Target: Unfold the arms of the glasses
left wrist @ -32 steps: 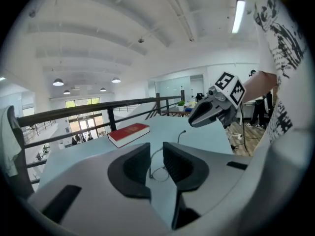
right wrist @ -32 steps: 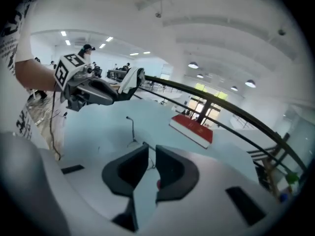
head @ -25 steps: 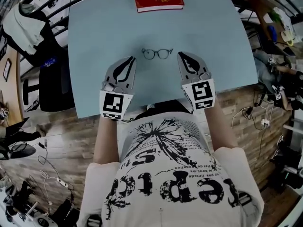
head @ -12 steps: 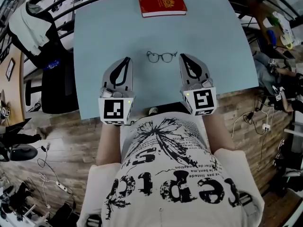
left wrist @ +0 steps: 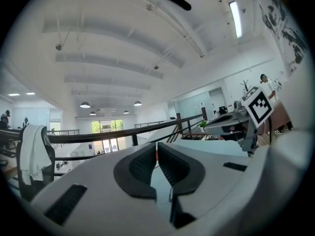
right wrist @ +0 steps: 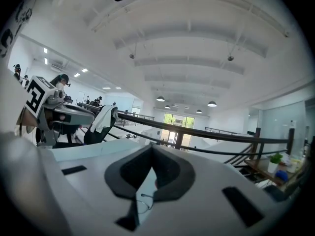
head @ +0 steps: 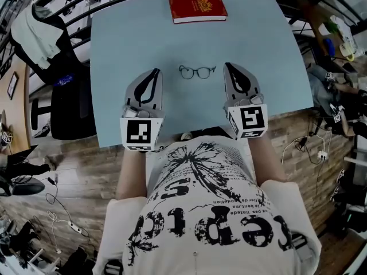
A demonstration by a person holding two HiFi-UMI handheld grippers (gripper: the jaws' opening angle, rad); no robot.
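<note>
A pair of thin dark-framed glasses [head: 196,71] lies on the light blue table [head: 258,50], lenses side by side, with no arms seen sticking out. My left gripper [head: 155,72] hovers to the left of them, jaws shut and empty. On the other side my right gripper [head: 228,66] is also shut and holds nothing. Neither one touches the glasses. In the left gripper view the black pads [left wrist: 170,163] meet in front of the room's railing. In the right gripper view a thin wire bit of the glasses [right wrist: 142,200] shows below the closed pads [right wrist: 167,173].
A red book [head: 198,8] lies at the table's far edge. A black office chair [head: 69,105] stands left of the table, and a cluttered desk [head: 335,33] stands to the right. Cables trail over the wooden floor [head: 69,171]. The person's printed shirt [head: 200,211] fills the near foreground.
Both grippers have risen a little above the table and look slightly larger in the head view. The glasses and the book stay where they were.
</note>
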